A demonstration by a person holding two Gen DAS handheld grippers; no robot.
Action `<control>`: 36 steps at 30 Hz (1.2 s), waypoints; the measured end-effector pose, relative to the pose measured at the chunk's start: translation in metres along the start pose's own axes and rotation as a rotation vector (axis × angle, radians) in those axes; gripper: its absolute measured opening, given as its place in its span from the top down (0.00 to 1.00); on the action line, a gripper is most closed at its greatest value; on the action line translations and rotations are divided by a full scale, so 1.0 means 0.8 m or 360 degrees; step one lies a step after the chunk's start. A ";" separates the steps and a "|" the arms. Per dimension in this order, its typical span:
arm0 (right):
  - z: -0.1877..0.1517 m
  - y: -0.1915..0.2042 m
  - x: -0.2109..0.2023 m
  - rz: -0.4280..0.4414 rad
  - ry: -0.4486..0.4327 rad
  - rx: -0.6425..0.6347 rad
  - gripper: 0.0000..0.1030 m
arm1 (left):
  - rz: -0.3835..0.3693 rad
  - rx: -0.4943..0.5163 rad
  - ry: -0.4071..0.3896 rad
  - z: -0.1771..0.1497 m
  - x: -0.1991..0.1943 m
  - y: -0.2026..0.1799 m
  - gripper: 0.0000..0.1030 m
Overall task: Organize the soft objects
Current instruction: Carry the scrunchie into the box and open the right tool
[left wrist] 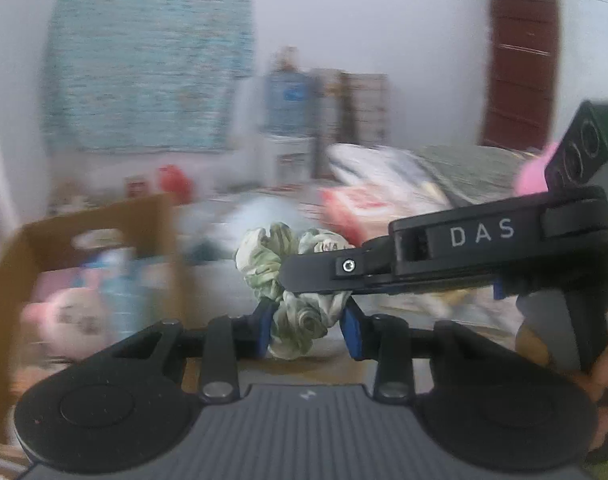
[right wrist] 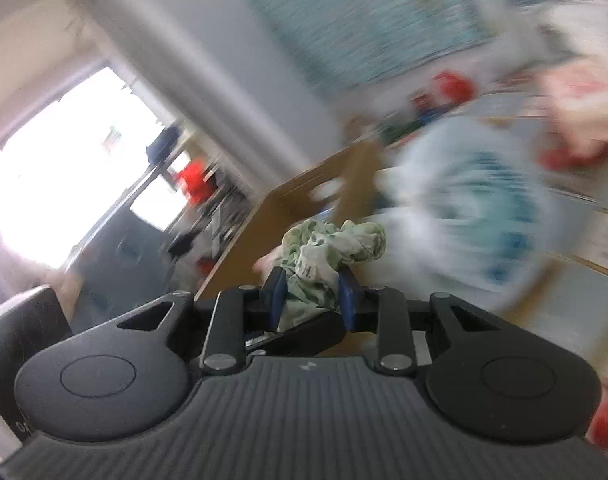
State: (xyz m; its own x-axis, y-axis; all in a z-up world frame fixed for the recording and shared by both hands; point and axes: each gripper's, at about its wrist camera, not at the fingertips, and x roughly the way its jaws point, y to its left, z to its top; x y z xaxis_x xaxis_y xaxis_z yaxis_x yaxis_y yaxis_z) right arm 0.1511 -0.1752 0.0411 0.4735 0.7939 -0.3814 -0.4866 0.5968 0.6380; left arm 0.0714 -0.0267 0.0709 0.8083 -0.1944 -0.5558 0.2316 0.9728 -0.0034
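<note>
Both grippers' blue-padded fingers [left wrist: 350, 326] pinched on crumpled green-white fabric scrunchie [left wrist: 300, 320], brown cardboard box [left wrist: 152, 216] behind

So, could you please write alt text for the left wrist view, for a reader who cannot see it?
The left hand-held gripper pinches a green-and-white fabric scrunchie between its blue pads, while the right hand-held gripper reaches in from the right and grips the same scrunchie. Behind, blurred, an open cardboard box on the left holds a pink plush toy.
</note>
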 end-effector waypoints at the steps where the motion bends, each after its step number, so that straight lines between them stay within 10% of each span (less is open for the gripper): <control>1: 0.007 0.013 0.023 0.0030 0.0065 -0.0039 0.73 | 0.0045 -0.0018 0.0013 0.001 -0.004 0.017 0.64; 17: 0.022 0.091 0.265 -0.0093 0.0834 -0.0258 0.72 | 0.0198 -0.0401 0.0548 -0.030 0.047 0.201 0.64; 36: 0.020 0.109 0.287 -0.0200 0.0841 -0.0429 0.37 | 0.0196 -0.0410 0.0576 -0.041 0.042 0.214 0.31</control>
State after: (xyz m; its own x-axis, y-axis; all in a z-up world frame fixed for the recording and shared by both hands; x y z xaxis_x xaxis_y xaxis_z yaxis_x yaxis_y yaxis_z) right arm 0.2291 0.0570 0.0194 0.1443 0.6245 -0.7676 -0.6521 0.6435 0.4009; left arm 0.1203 0.1371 0.0244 0.5699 -0.0633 -0.8193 -0.0333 0.9944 -0.1000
